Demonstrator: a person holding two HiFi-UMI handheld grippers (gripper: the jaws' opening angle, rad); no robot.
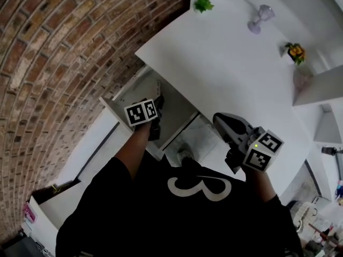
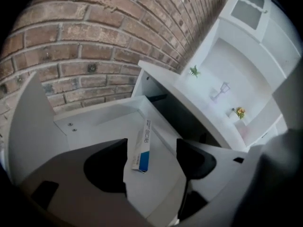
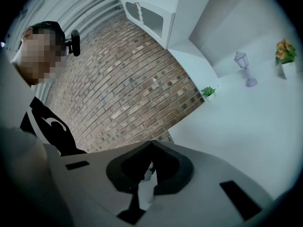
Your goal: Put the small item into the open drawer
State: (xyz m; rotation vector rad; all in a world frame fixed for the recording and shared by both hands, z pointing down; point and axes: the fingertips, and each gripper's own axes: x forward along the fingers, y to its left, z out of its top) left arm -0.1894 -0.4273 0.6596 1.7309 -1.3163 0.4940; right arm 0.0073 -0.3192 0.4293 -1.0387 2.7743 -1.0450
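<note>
Brick wall (image 1: 64, 63), white counter (image 1: 236, 74), box (image 2: 142, 150) in drawer (image 2: 99, 122) (left gripper (image 2: 152, 145) released, right gripper (image 3: 150, 167) clenched)

There are two grippers: one left gripper (image 2: 151, 157) and one right gripper (image 3: 150, 167). I count one open drawer (image 2: 94, 122) and one small box (image 2: 142, 148) in it. On the one worktop (image 1: 225, 68) stand three ornaments: one green plant (image 1: 203, 4), one lilac lantern (image 1: 259, 19) and one pot of yellow flowers (image 1: 296, 52).

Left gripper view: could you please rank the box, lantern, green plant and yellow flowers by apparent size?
1. The box, nearest the camera.
2. The lantern.
3. The green plant and yellow flowers look alike, so unranked.
</note>
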